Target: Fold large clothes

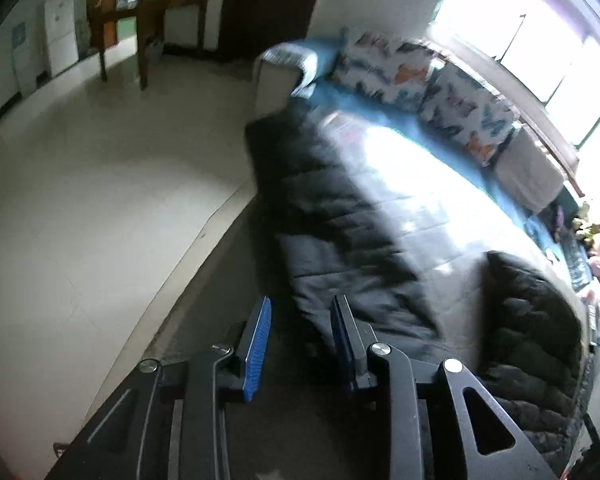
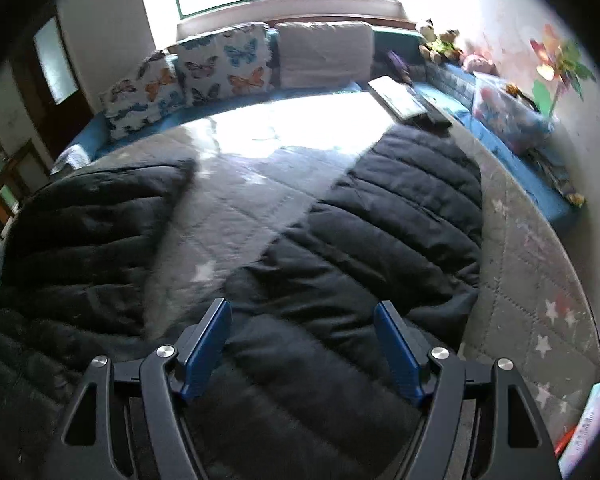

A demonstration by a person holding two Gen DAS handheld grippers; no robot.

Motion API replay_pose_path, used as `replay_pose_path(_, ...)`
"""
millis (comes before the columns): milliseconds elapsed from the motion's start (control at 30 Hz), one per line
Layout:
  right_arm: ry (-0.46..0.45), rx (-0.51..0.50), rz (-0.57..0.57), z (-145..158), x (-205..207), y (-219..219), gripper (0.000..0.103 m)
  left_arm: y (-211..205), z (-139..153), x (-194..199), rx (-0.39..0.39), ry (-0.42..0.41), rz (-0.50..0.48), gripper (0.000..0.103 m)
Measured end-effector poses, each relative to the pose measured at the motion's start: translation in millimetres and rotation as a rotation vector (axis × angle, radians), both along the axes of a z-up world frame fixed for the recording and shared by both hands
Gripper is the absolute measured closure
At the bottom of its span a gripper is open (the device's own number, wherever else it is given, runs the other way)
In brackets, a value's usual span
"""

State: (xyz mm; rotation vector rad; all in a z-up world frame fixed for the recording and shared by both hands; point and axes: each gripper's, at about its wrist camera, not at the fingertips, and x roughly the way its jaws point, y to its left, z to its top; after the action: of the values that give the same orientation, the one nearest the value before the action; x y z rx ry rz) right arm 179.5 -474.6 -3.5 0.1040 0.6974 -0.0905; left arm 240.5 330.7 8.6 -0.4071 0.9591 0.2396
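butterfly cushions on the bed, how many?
2. Both lean along the window side: left butterfly cushion, right butterfly cushion overlapping it, next to a plain beige cushion. More could be hidden beyond the frame's left edge.

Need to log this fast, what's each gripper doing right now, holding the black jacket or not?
Left gripper: open, narrow gap, nothing between its pads.
Right gripper: open wide above the black jacket, not gripping it.

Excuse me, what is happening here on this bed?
A person holds a two-finger gripper in each hand, working on a black quilted puffer jacket spread on a grey star-patterned quilt. Both sleeves lie spread apart. The right gripper hovers open over the jacket's body, with nothing pinched between its blue pads. The left gripper, jaws partly apart and empty, points at the left sleeve near the bed's edge. No fold appears made yet.
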Motion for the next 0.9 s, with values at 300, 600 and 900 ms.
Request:
replay_pose_path(300, -0.002, -0.05, 0.226, 3, -51, 69, 0.022, -141, 5, -52, 0.038, -0.024, -0.391, 0.069)
replay_pose_path(600, 0.116, -0.165, 0.318, -40, -71, 106, 0.022, -209, -52, -64, 0.168, 0.096, -0.48, 0.062)
replay_pose_path(900, 0.054, -0.252, 0.477, -16, -125, 155, 0.022, -269, -18, -133, 0.165, 0.009, -0.69, 0.062)
